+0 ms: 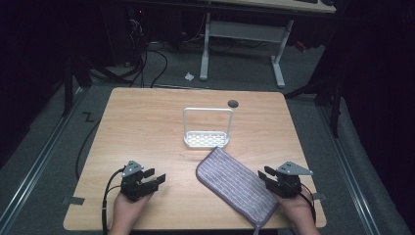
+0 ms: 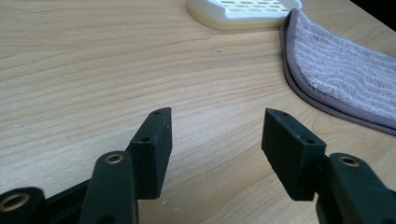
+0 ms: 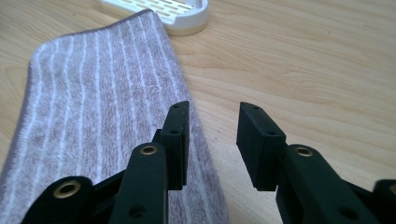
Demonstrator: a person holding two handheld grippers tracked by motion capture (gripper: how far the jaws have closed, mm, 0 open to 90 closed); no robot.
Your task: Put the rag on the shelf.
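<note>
Near edge: left gripper (image 1: 155,177) rests low over bare table (image 1: 147,127), jaws apart, nothing between them, well left of the cloth (image 1: 235,183). Looks parked, waiting its turn.

Right gripper (image 1: 263,175) sits at the cloth's right long edge, jaws apart and unclamped; in the right gripper view one jaw hangs over the striped pile, the other over wood just beside the hem. My read: lined up to straddle that edge for a pinch, not yet committed.

Cloth lies flat, folded double, running diagonally from the near right edge toward centre; its hanging loop dangles off the near edge.

Farther: white rack (image 1: 207,128) stands upright mid-table, slotted base almost touching the cloth's far corner. Likely the destination, so the cloth is staged close.

Far: cable hole (image 1: 233,103) in the tabletop.
</note>
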